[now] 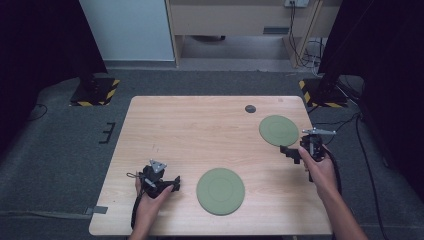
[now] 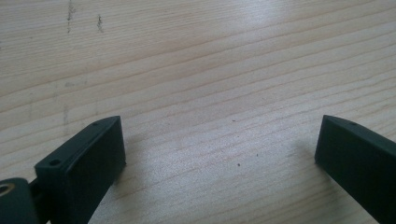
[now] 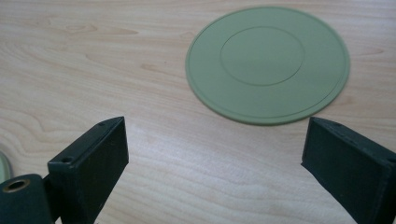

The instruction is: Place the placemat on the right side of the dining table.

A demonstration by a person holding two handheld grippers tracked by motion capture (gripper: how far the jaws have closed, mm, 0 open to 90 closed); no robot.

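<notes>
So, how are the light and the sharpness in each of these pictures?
High view: table evenly lit, dark curtains at both sides. Left gripper view: pale glare on the wood at top, jaws soft. Right gripper view: green disc sharp, near jaws blurred.

Two flat green round plates (image 1: 220, 191) (image 1: 278, 130), well apart, tabletop

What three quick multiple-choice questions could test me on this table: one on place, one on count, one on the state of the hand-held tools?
1. The small dark disc lies: A near the table's far edge; B on a plate; C by the person's left hand.
2. Green plates on the table: A one; B two; C three.
3. The right tool is: A shut on a plate; B open, holding nothing; C shut.

Answers: 1 A, it sits on bare wood beyond the far plate. 2 B, the far one and the near plate. 3 B, its jaws stand wide apart over wood.
</notes>
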